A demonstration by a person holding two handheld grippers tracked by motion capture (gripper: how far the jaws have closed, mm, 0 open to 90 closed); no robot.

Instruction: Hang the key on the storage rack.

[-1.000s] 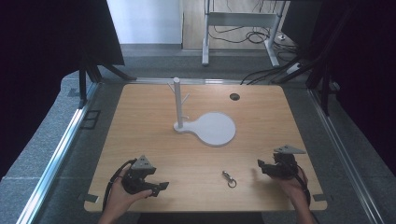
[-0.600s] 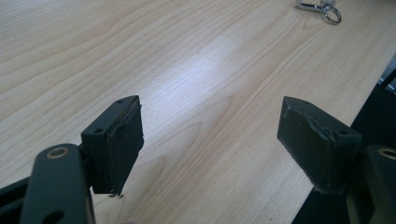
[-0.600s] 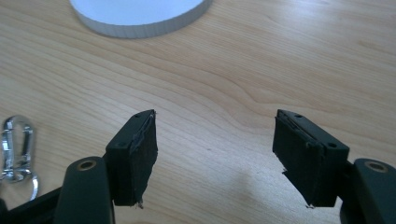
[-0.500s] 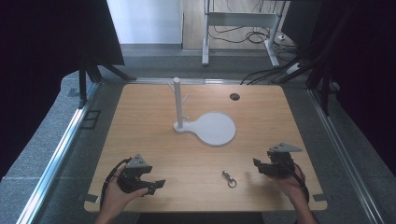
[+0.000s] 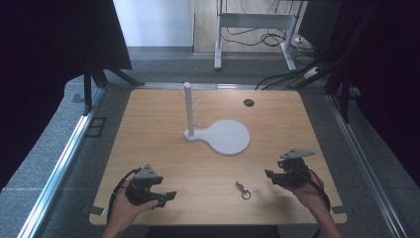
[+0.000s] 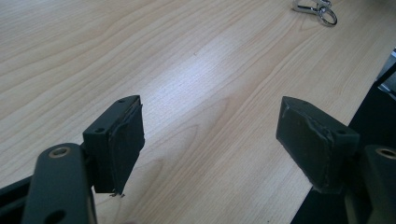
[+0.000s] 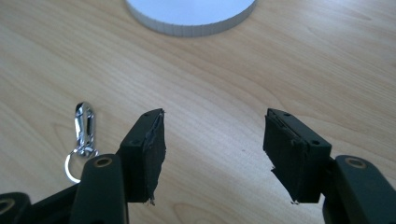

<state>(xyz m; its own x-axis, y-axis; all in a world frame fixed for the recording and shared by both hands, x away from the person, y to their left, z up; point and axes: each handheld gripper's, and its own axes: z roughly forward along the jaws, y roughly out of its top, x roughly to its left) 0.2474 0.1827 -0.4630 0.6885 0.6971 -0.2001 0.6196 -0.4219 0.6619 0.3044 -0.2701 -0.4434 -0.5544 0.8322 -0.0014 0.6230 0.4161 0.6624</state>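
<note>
A small metal clip (image 5: 242, 189) with a ring on one end lies flat on the wooden surface (image 5: 163, 148), near the near edge and a little right of the middle. It rests between the two hands, closer to the right one, and nothing touches it.

The right tool (image 5: 270, 174) hangs above the surface just right of the clip, pointing left toward it. Its jaws have just been closing, yet they are apart with bare wood between them. In the right gripper view the clip (image 7: 82, 135) lies just left of the left jaw, outside the gap, with its ring end nearest the camera.

The left tool (image 5: 168, 196) sits low at the near left, held in the left hand (image 5: 126, 208), well apart from the clip. Its jaws are wide apart and hold nothing. In the left gripper view the clip (image 6: 316, 7) shows far off at the top edge.

A white stand (image 5: 225, 136) with a round flat base and an upright post with short pegs stands at the middle of the surface, farther off than the clip
</note>
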